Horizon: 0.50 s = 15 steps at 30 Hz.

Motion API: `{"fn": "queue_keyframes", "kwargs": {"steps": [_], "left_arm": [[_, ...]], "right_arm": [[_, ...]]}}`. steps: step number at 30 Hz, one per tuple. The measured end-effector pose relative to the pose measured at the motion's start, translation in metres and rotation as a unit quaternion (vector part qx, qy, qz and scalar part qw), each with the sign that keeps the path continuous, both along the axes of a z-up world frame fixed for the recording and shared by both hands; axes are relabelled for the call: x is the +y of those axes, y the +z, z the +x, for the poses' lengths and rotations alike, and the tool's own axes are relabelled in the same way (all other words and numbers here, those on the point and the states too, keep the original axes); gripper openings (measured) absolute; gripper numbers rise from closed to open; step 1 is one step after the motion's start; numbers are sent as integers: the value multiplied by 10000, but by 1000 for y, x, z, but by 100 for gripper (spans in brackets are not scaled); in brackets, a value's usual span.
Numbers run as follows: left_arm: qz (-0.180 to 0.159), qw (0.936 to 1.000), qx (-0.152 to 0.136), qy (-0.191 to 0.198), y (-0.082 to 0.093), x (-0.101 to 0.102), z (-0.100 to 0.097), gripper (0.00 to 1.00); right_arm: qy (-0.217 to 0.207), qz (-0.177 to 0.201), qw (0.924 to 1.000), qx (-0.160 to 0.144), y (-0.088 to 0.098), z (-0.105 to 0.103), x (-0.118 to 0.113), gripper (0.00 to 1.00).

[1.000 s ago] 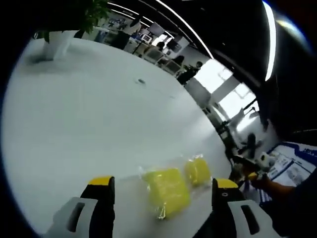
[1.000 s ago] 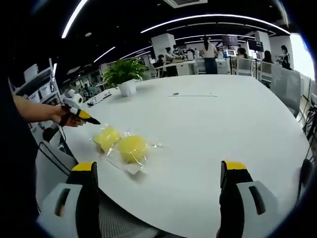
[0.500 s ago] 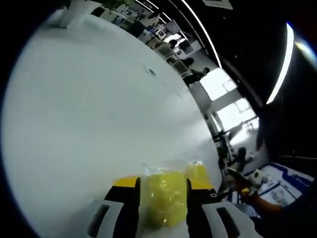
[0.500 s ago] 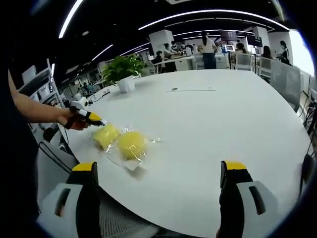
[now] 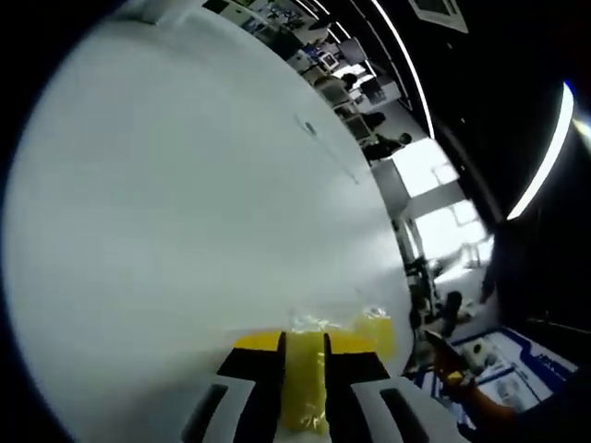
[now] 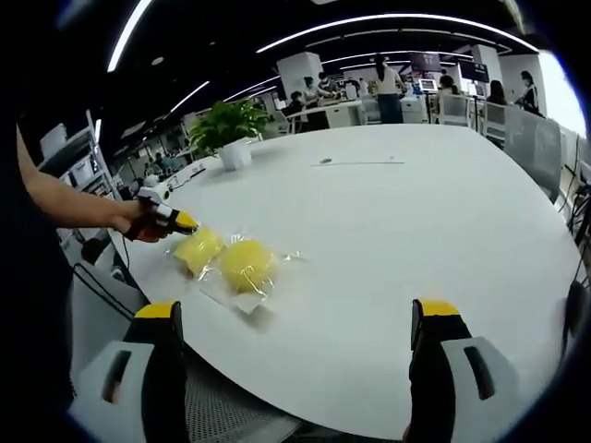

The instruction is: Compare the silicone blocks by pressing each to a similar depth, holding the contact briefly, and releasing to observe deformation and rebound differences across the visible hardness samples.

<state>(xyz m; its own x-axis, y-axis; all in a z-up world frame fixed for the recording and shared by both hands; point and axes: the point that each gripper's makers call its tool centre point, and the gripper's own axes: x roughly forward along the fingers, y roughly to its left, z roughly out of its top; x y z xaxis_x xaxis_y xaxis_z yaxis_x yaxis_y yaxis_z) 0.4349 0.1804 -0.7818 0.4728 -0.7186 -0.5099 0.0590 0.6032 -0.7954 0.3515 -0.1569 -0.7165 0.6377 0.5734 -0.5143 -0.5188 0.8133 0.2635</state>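
A: Yellow silicone sits squeezed between the jaws of the left gripper (image 5: 305, 346); in the left gripper view the near block (image 5: 304, 383) is pinched narrow, its clear wrapper crinkling above the yellow jaw tips; the gripper is clenched on it.

B: And the second one?

A: The other block (image 5: 377, 332) lies just beside it to the right in that view, close to the desk (image 5: 166, 203) edge; beyond that edge the floor and a blue-and-white sheet (image 5: 517, 355) show.

B: How does it look from the right gripper view?

A: Both blocks lie side by side in their clear bags near the desk's left edge; the near block (image 6: 199, 247) is the one touched by the left gripper (image 6: 182, 221), held in a person's hand (image 6: 138, 221) coming in from the left; the other block (image 6: 247, 266) rests just right of it, a flap of wrapper trailing toward the near rim.

B: The right gripper?

A: The right gripper (image 6: 295, 323) hangs off the near edge of the desk with its jaws spread wide and nothing between them; it is well apart from the blocks.

B: Open room?

A: Plenty; the white top runs bare to the right and far side; a potted plant (image 6: 228, 138) stands at the far left corner, and a thin dark item lies well beyond the blocks.
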Motion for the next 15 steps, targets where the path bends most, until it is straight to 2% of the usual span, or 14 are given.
{"fn": "queue_keyframes", "kwargs": {"steps": [1, 2, 5, 7, 11, 12, 13, 14, 15], "left_arm": [[41, 10000, -35, -31, -1, -1, -1, 8], [192, 9998, -68, -59, -3, 0, -2, 7], [-16, 10000, 48, -73, -3, -6, -2, 6], [80, 9999, 9, -138, -5, -6, -2, 6], [-21, 9999, 66, -148, -4, -8, -4, 6], [32, 9998, 2, -187, -2, -8, -5, 5], [338, 9978, -407, -409, -3, -7, -5, 2], [453, 9962, -576, -480, -3, -7, -4, 1], [418, 9970, -465, -453, -2, -10, -7, 0]], "right_arm": [[-6, -8, 10000, 3, 0, 0, -1, 96], [-11, -14, 10000, 4, 0, -1, -1, 96], [-18, -32, 10000, 14, -1, -3, -3, 96], [-36, -22, 10000, 18, -1, -3, -5, 96], [-52, -34, 10000, 15, -1, -4, -6, 96], [-57, -26, 10000, 18, -1, -4, -5, 96], [-58, -23, 10000, 20, -1, -4, -5, 96], [-59, -23, 10000, 21, -1, -4, -5, 96], [-57, -23, 10000, 21, -1, -4, -5, 96]]}}
